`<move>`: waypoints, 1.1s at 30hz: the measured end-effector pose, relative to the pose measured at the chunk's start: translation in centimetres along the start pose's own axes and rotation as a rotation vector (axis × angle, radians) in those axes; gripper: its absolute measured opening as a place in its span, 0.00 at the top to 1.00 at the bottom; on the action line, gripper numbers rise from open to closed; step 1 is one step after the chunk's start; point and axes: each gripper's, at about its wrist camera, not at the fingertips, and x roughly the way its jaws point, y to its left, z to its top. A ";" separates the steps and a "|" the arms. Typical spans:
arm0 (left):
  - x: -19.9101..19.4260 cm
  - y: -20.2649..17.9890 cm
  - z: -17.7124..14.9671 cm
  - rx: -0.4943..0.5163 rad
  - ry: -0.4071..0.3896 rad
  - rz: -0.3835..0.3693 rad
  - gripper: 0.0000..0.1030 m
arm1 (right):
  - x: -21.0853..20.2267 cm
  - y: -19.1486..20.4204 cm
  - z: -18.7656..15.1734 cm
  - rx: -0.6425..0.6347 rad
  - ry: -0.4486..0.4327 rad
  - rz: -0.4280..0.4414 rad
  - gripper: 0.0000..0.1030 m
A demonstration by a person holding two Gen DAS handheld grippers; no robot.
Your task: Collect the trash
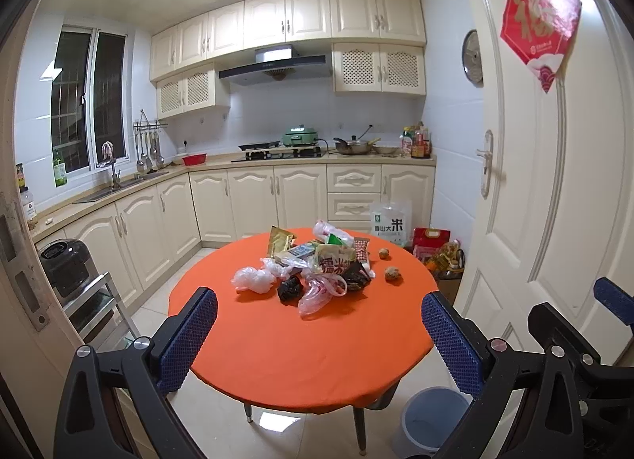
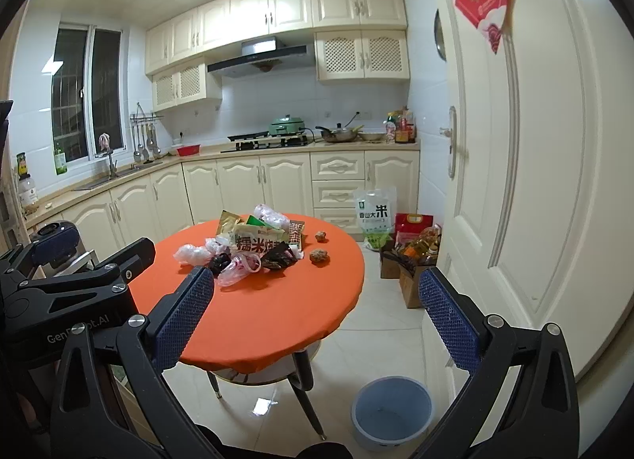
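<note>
A pile of trash [image 1: 313, 265] lies on a round orange table [image 1: 301, 360]: plastic bags, snack wrappers, a black bag and two crumpled brown balls [image 1: 392, 273]. The pile also shows in the right wrist view [image 2: 253, 247]. A blue-grey bin [image 1: 434, 421] stands on the floor by the table's near right side, open and seemingly empty [image 2: 392, 411]. My left gripper [image 1: 319, 334] is open and empty, held back from the table's near edge. My right gripper [image 2: 317, 310] is open and empty, further right, over the table edge and floor. The left gripper's body shows at the left of the right wrist view.
Cream kitchen cabinets and a counter with a stove [image 1: 283, 152] run behind the table. A white door [image 1: 554, 181] stands at the right. A rice bag [image 1: 390, 223] and boxes of goods [image 2: 412, 257] sit on the floor at the back right. A rack with a black appliance [image 1: 65, 267] is at the left.
</note>
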 end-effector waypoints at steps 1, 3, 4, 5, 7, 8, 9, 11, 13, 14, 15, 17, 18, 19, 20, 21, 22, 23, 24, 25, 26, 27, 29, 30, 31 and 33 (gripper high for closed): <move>0.0 0.0 0.0 0.000 -0.002 0.000 0.01 | 0.0 0.0 0.0 0.000 0.000 0.000 0.00; 0.0 -0.1 0.0 0.001 -0.003 0.001 0.01 | 0.0 0.0 -0.1 0.000 0.000 -0.001 0.00; 0.0 -0.1 0.0 0.001 -0.003 0.002 0.01 | 0.1 0.0 -0.1 -0.001 0.001 -0.002 0.00; 0.0 0.0 0.0 0.000 -0.002 0.000 0.01 | 0.1 0.1 -0.2 -0.001 0.002 -0.004 0.00; 0.0 0.0 0.0 -0.002 -0.001 -0.003 0.01 | 0.2 0.2 -0.3 -0.001 0.002 -0.004 0.00; 0.0 0.0 0.0 -0.002 -0.001 -0.003 0.01 | 0.2 0.2 -0.4 -0.001 0.003 -0.004 0.00; 0.1 0.0 0.0 -0.003 0.000 -0.003 0.01 | 0.3 0.2 -0.4 -0.003 0.004 -0.006 0.00; 0.1 0.0 -0.1 -0.004 0.000 -0.003 0.01 | 0.2 0.3 -0.5 -0.004 0.004 -0.008 0.00; 0.1 0.0 -0.1 -0.007 0.001 -0.005 0.01 | 0.2 0.3 -0.6 -0.005 0.003 -0.011 0.00; 0.2 -0.1 -0.1 -0.007 0.003 -0.007 0.01 | 0.2 0.3 -0.6 -0.005 0.003 -0.013 0.00; 0.2 0.0 -0.2 -0.006 0.004 -0.006 0.01 | 0.2 0.3 -0.7 -0.005 0.003 -0.014 0.00; 0.3 0.1 -0.2 -0.007 0.003 -0.007 0.01 | 0.2 0.3 -0.8 -0.003 0.005 -0.014 0.00; 0.3 0.1 -0.2 -0.007 0.003 -0.007 0.01 | 0.3 0.3 -0.7 -0.003 0.005 -0.014 0.00; 0.4 0.1 -0.2 -0.007 0.003 -0.006 0.01 | 0.3 0.3 -0.8 -0.004 0.006 -0.014 0.00; 0.4 0.1 -0.2 -0.007 0.002 -0.007 0.01 | 0.3 0.3 -0.8 -0.004 0.005 -0.015 0.00; 0.4 0.1 -0.2 -0.008 0.003 -0.007 0.01 | 0.3 0.3 -0.8 -0.004 0.004 -0.016 0.00; 0.4 0.1 -0.2 -0.008 0.003 -0.007 0.01 | 0.3 0.3 -0.9 -0.005 0.003 -0.016 0.00; 0.4 0.1 -0.2 -0.008 0.003 -0.008 0.01 | 0.3 0.3 -0.8 -0.004 0.005 -0.015 0.00; 0.4 0.1 -0.2 -0.008 0.004 -0.008 0.01 | 0.3 0.3 -0.8 -0.004 0.005 -0.014 0.00; 0.4 0.2 -0.2 -0.009 0.005 -0.008 0.01 | 0.3 0.3 -0.8 -0.004 0.004 -0.015 0.00; 0.5 0.3 -0.1 -0.008 0.004 -0.008 0.01 | 0.3 0.3 -0.8 -0.004 0.005 -0.014 0.00; 0.5 0.3 -0.2 -0.008 0.004 -0.007 0.01 | 0.3 0.3 -0.8 -0.004 0.006 -0.014 0.00; 0.7 0.5 -0.1 -0.009 0.005 -0.008 0.01 | 0.3 0.2 -0.8 -0.004 0.006 -0.015 0.00; 0.8 0.5 -0.1 -0.010 0.006 -0.008 0.01 | 0.3 0.2 -0.9 -0.004 0.004 -0.016 0.00; 0.7 0.4 -0.1 -0.007 0.005 -0.007 0.01 | 0.4 0.2 -0.8 -0.003 0.004 -0.017 0.00; 0.8 0.5 -0.1 -0.007 0.004 -0.008 0.01 | 0.5 0.2 -0.8 -0.003 0.005 -0.016 0.00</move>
